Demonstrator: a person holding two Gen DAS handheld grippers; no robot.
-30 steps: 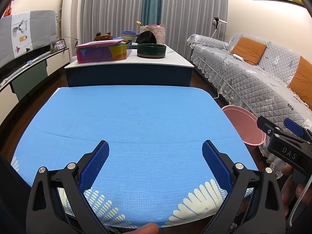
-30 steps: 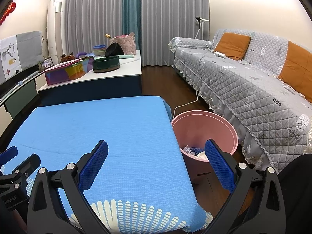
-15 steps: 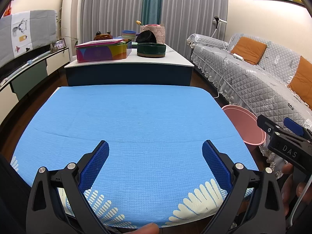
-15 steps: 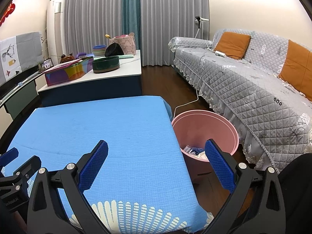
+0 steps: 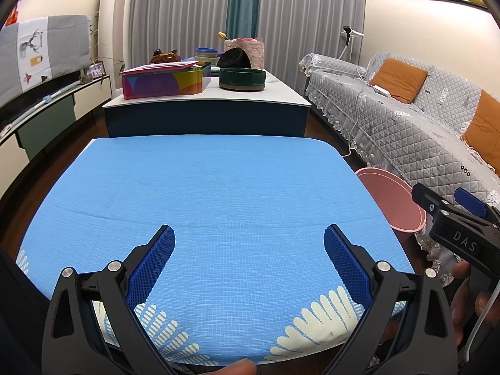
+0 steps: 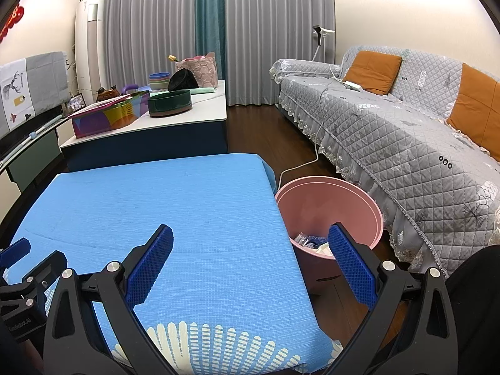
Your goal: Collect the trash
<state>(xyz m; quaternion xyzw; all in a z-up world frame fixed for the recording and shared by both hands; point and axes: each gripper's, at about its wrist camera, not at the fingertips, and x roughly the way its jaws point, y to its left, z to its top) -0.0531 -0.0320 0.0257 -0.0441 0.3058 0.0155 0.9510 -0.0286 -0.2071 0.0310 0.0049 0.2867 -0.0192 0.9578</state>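
Left wrist view: the bin (image 5: 397,200), pink and round, stands on the dark floor just beside the right edge of the table, against the couch skirt; from here I see only its rim and inner wall, contents hidden. The cloth (image 5: 206,206) is bright blue woven fabric with a white fan print at the near edge, one shallow crease across it, nothing lying on it. Beyond it a white-topped counter (image 5: 206,101) carries a multicoloured box (image 5: 162,79) and a dark green bowl (image 5: 242,78); grey curtains behind, grey quilted couch (image 5: 406,125) with orange cushions to the right. My left gripper (image 5: 249,259) hangs low over the near edge of the cloth, jaws spread wide, nothing between the blue pads. My right gripper (image 5: 450,222) shows side-on at far right, over the floor past the table corner, fingers of my hand (image 5: 468,300) around its handle. Right wrist view: bin (image 6: 331,209) seen from above, trash (image 6: 312,242) at the bottom — crumpled clear wrapper and pale scraps, partly hidden by my right pad. A white cable runs along the floor behind the bin. Right gripper (image 6: 250,259) jaws wide apart and empty, straddling the table's right edge: left pad over cloth (image 6: 175,206), right pad over the bin. Left gripper body (image 6: 22,287) at lower left.
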